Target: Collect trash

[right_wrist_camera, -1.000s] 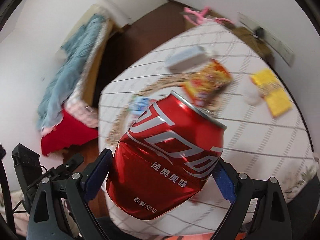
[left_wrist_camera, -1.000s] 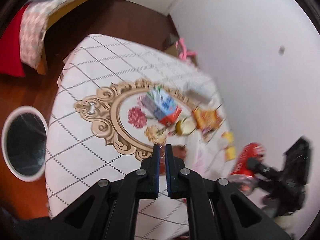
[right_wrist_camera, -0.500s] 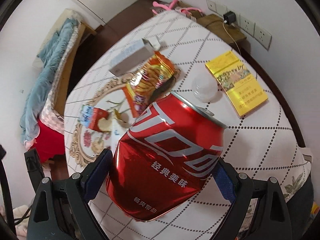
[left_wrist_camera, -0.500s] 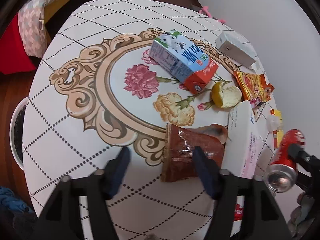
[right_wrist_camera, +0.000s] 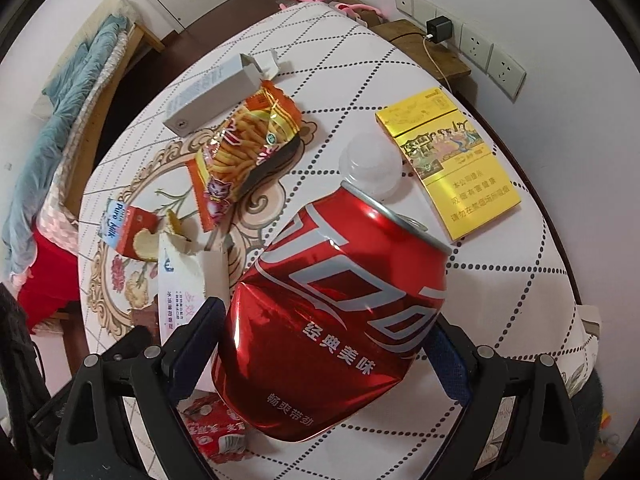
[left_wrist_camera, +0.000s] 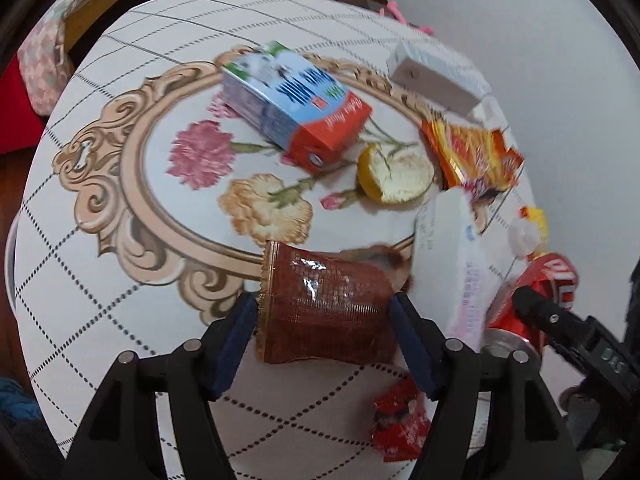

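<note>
A brown crinkled snack wrapper (left_wrist_camera: 324, 312) lies on the round table (left_wrist_camera: 80, 240) near its front edge. My left gripper (left_wrist_camera: 322, 332) points steeply down and stands open astride the wrapper, a blue pad close to each side edge; no squeeze shows. My right gripper (right_wrist_camera: 320, 344) is shut on a dented red cola can (right_wrist_camera: 340, 300), held tilted above the table. In the left wrist view the same can (left_wrist_camera: 556, 280) hangs at the right. A small red wrapper (left_wrist_camera: 400, 424) lies just behind the left fingers.
A milk carton (left_wrist_camera: 296, 108), an orange peel (left_wrist_camera: 396, 176), an orange snack bag (left_wrist_camera: 472, 152), a grey box (left_wrist_camera: 432, 76) and a torn white box (left_wrist_camera: 452, 260) lie around. A yellow carton (right_wrist_camera: 452, 164) and a clear plastic lid (right_wrist_camera: 372, 164) sit near the wall.
My left gripper opened from fully shut and dropped toward the table until its jaws straddle the brown wrapper. The right gripper sank with the can still in it.
</note>
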